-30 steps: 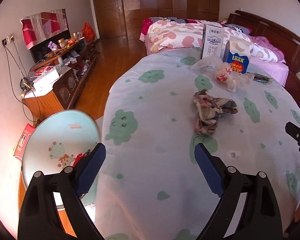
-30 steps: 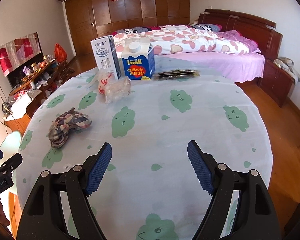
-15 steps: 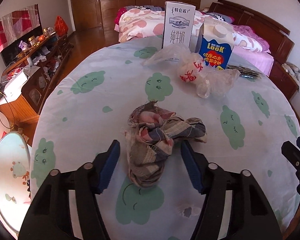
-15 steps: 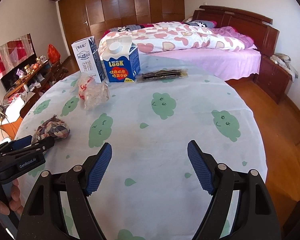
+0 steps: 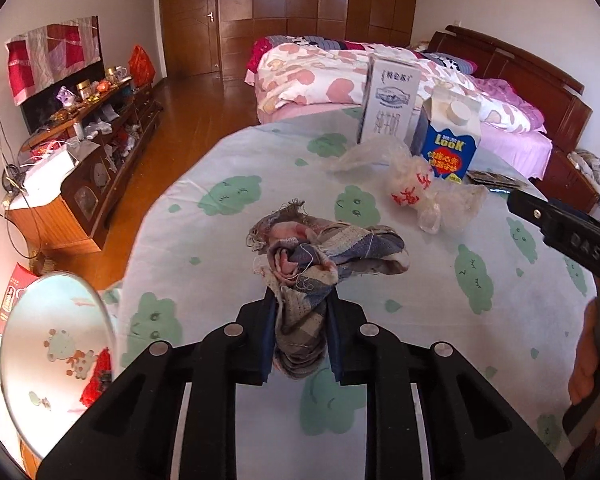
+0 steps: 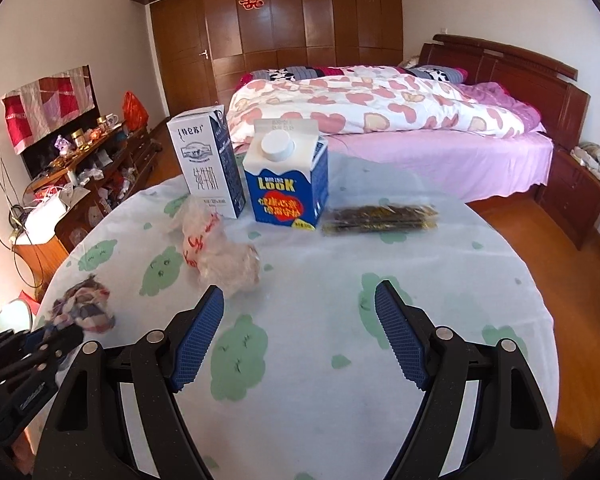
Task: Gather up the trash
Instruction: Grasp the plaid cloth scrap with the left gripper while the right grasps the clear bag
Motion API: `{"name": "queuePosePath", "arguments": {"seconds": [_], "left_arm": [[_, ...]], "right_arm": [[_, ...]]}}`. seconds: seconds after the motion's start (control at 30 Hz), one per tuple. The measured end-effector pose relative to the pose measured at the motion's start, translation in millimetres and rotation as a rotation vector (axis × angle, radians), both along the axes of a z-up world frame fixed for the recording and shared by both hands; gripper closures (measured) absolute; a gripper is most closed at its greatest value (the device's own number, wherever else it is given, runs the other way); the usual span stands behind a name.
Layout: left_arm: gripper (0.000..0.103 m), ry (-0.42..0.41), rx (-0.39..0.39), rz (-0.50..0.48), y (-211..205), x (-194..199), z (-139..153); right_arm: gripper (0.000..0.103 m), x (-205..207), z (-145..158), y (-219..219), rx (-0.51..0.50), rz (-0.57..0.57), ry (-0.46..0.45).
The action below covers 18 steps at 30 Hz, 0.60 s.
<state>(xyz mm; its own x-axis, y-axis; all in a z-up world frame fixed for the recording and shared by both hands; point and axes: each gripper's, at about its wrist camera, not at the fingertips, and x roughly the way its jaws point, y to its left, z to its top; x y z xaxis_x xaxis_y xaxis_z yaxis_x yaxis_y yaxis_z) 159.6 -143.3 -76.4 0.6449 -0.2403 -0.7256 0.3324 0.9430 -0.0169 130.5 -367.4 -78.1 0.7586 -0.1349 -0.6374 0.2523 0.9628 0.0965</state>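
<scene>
Rag (image 5: 312,264) pinched at its near end in our left gripper (image 5: 300,334); we lift straight up, clear of plastic bag (image 5: 416,192) beyond rag. Right gripper (image 6: 298,340) wide, holding nothing.

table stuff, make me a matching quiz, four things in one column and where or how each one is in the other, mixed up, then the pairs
Things:
1. rag
2. blue carton
3. white carton
4. plastic bag

States:
A. standing, round white cap on top
B. crumpled, clear with red print
C. pinched in the shut left tongs
D. standing at the far left of the two cartons

Pairs: 1-C, 2-A, 3-D, 4-B

The right tongs are open and hold nothing.
</scene>
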Motion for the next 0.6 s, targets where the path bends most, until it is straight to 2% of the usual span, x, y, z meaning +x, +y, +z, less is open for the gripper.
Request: {"name": "queuePosePath", "arguments": {"seconds": [0.07, 0.17, 0.33, 0.37, 0.4, 0.5, 0.6], "left_arm": [[0.082, -0.019, 0.000, 0.029, 13.6, -0.9, 8.0], [0.082, -0.022, 0.005, 0.059, 30.7, 0.9, 12.6], [0.082, -0.006, 0.012, 0.109, 47.1, 4.3, 8.8], [0.082, -0.002, 0.013, 0.115, 49.1, 3.9, 7.6], [0.082, -0.001, 0.013, 0.118, 50.1, 3.8, 7.1], [0.082, -0.012, 0.019, 0.119, 51.3, -1.2, 8.3], [0.082, -0.019, 0.022, 0.125, 54.3, -4.4, 10.5]], "right_arm": [[0.026, 20.6, 0.5, 2.6, -0.008, 0.025, -0.013], [0.026, 55.5, -6.4, 11.1, 0.008, 0.104, 0.038], [0.027, 83.2, -20.2, 17.1, 0.067, 0.159, 0.121], [0.032, 86.4, -24.1, 17.6, 0.078, 0.161, 0.136], [0.045, 89.2, -29.6, 19.2, 0.088, 0.162, 0.159], [0.065, 87.1, -35.5, 22.6, 0.090, 0.149, 0.164], [0.077, 77.2, -31.0, 27.5, 0.073, 0.136, 0.154]]}}
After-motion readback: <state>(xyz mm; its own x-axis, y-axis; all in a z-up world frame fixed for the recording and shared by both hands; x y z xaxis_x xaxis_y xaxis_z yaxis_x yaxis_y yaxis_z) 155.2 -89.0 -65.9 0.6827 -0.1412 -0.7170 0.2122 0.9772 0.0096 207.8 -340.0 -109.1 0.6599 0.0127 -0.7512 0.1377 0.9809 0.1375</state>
